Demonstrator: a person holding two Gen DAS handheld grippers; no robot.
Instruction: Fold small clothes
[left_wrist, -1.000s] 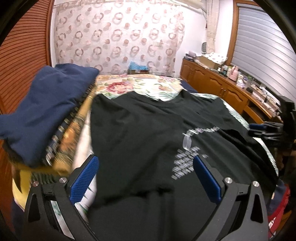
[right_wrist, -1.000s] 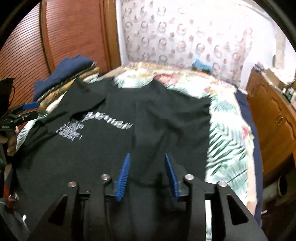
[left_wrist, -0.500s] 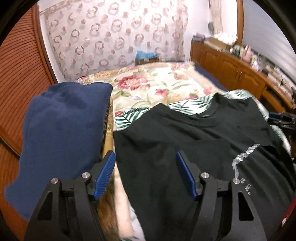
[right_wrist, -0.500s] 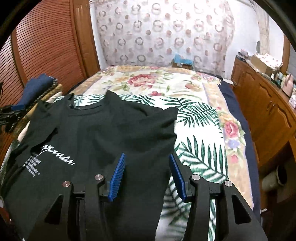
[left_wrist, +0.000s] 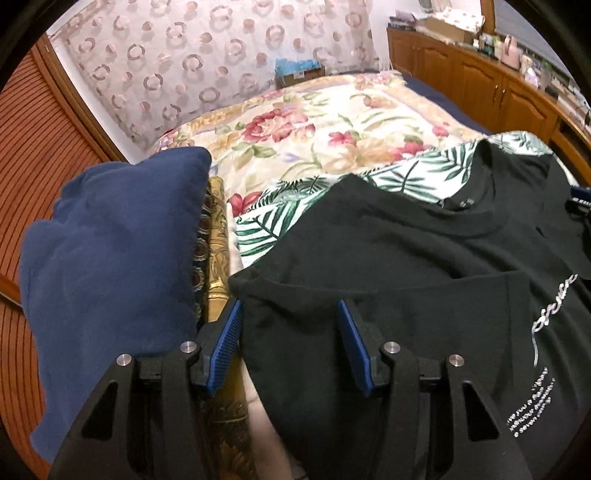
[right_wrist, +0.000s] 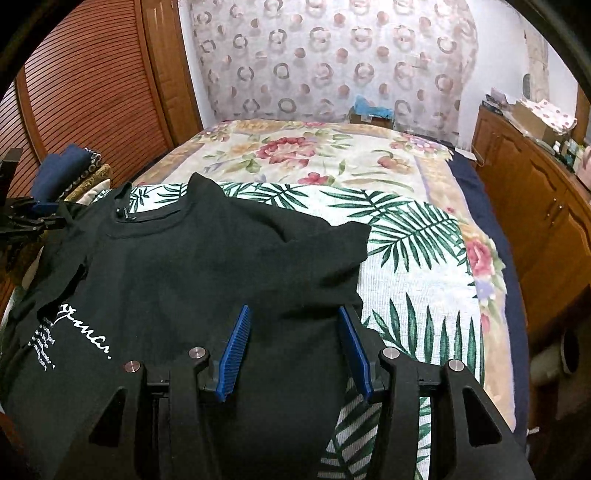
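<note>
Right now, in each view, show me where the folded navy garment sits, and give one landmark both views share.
Left wrist view: the folded navy garment fills the left side, on a stack beside the black T-shirt.
Right wrist view: it is small at the far left edge, past the T-shirt's collar.
Shared landmark: the T-shirt's white lettering.

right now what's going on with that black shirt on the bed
A person is folding a black t-shirt spread on the bed, with a gripper in each hand. The left gripper is over the shirt's left edge, its jaws closing with that edge between them but not yet pinched. The right gripper sits open over the right edge. A stack of folded clothes lies beside the shirt.
</note>
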